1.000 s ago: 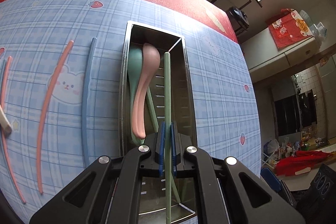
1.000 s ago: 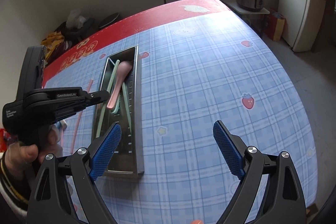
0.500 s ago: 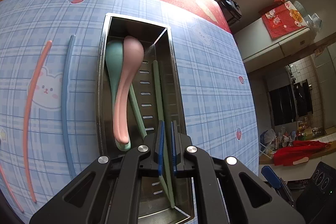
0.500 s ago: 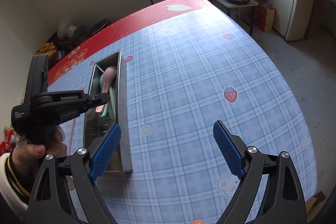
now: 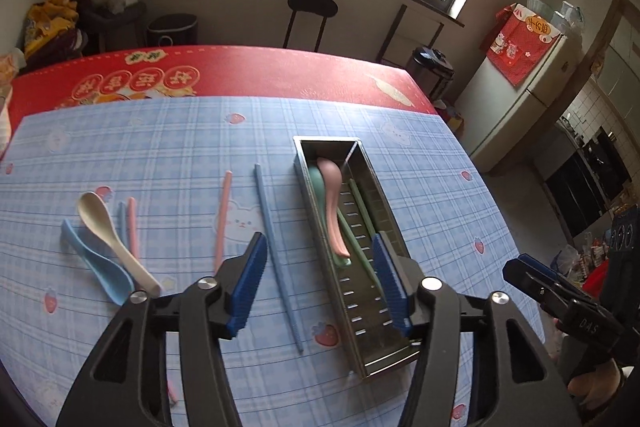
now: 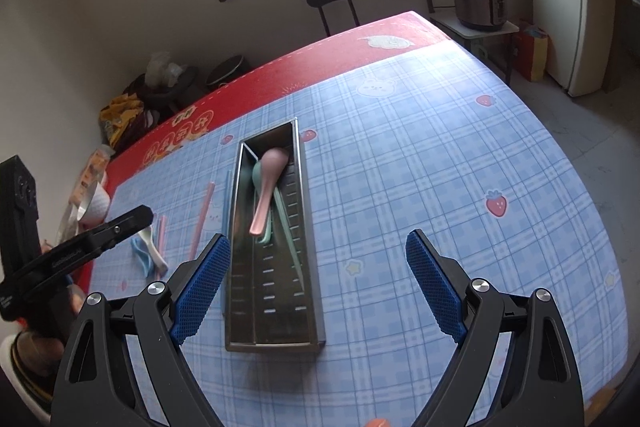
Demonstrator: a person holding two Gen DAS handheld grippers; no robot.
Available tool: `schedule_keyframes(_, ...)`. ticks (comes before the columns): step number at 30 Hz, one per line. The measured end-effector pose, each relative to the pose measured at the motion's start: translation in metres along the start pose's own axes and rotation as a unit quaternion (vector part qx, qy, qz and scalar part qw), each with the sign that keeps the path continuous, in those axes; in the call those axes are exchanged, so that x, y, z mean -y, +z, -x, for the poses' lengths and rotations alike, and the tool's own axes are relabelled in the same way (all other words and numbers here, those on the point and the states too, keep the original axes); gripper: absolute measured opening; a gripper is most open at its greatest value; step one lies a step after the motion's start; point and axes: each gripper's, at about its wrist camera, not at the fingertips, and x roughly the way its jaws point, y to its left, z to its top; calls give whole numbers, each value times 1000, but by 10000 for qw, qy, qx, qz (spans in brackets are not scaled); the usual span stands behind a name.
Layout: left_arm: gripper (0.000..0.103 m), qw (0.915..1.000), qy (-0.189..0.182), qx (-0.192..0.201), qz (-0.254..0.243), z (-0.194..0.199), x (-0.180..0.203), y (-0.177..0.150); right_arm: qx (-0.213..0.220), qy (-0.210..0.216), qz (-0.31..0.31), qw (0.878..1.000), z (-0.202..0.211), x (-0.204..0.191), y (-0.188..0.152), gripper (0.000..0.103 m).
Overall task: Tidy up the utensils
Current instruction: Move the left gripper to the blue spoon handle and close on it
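A long steel utensil box (image 5: 384, 361) (image 6: 276, 343) lies on the blue plaid cloth. It holds a pink spoon (image 5: 333, 199) (image 6: 267, 187), a green spoon beneath it and green chopsticks (image 5: 362, 215). My left gripper (image 5: 320, 279) is open and empty, raised above the box's left side. My right gripper (image 6: 316, 291) is open and empty above the box's near end. On the cloth left of the box lie a blue chopstick (image 5: 276, 255), a pink chopstick (image 5: 222, 215), a cream spoon (image 5: 112, 239), a blue spoon (image 5: 96, 263) and another short pink and blue pair (image 5: 130, 223).
A red strip (image 5: 224, 75) runs along the table's far edge. A stool (image 5: 312, 11) and bags stand beyond it. A rice cooker (image 6: 478, 1) sits on a side stand. A cup (image 6: 96, 203) stands at the table's left edge.
My left gripper let go of the green chopstick, which now lies in the box. It opened, pulled back and rose. The right gripper stayed open.
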Motion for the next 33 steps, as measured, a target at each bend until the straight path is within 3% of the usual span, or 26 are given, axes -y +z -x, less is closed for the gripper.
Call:
schedule_keyframes(2,92,9991,288,315,-29,24,-7,-1,222,-61,184,9996,7,-12,-1,86)
schedule_keyframes(5,96,9958,594,694,-13,57,-17,-2,533,-218,596,9966,20,-31,-1,87)
schedule_keyframes(11,97,9879,1055,1136,17,102,-34,-12,747,-47,868,9934,39,-56,-2,87)
schedule_keyframes(19,97,9802,1338,1408,381,130,-59,-34,1004,-342,1153,9877,43,-91,-9,87)
schedule_keyframes(25,97,9812,1549,1066,442,120,-75,-47,946,-413,1198,9874,34,-108,-11,87)
schedule_keyframes(33,97,9822,1492,804,817,114,-110,-59,660,-584,957,9915,12,-112,-18,87)
